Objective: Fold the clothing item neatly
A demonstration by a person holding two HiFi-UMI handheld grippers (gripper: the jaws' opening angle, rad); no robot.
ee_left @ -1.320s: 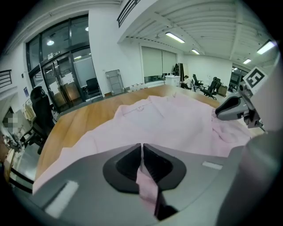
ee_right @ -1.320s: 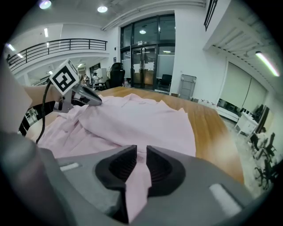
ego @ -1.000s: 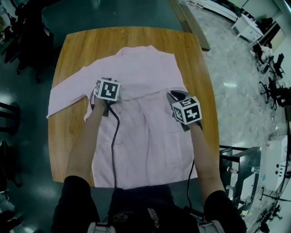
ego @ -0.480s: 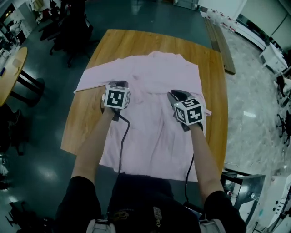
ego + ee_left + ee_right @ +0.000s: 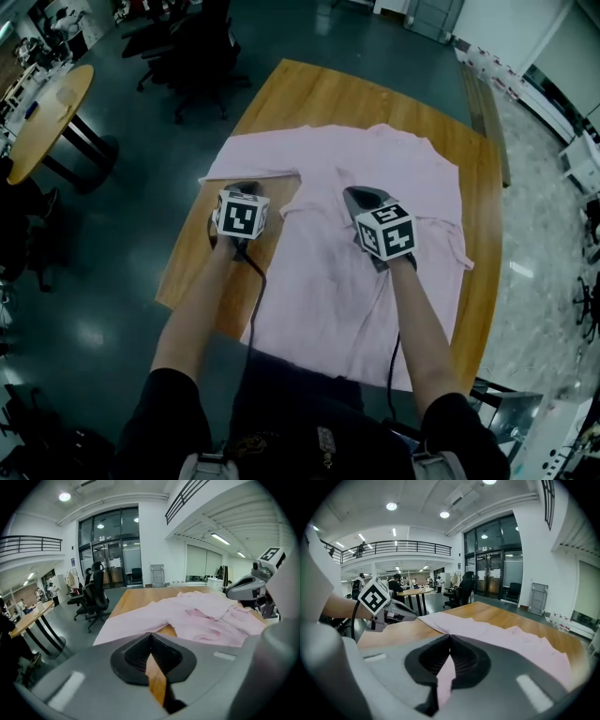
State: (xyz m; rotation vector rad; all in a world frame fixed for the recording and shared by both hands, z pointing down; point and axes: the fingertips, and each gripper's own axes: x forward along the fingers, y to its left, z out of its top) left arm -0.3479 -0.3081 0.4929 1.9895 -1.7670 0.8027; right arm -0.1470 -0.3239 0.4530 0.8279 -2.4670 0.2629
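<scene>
Shirt point(image 5: 328, 281) shifted right; left fingers point(image 5: 133, 659) empty.

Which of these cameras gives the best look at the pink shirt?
The head view: it looks down on nearly the whole pink shirt, spread over the wooden table. The left gripper view catches only the shirt's rumpled near side from low down. The right gripper view shows just a flat strip of it.

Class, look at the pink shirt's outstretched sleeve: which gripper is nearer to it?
Left. The left gripper is just beside the sleeve, above bare table on the person's side of it; the right gripper is farther away, over the middle of the shirt.
</scene>
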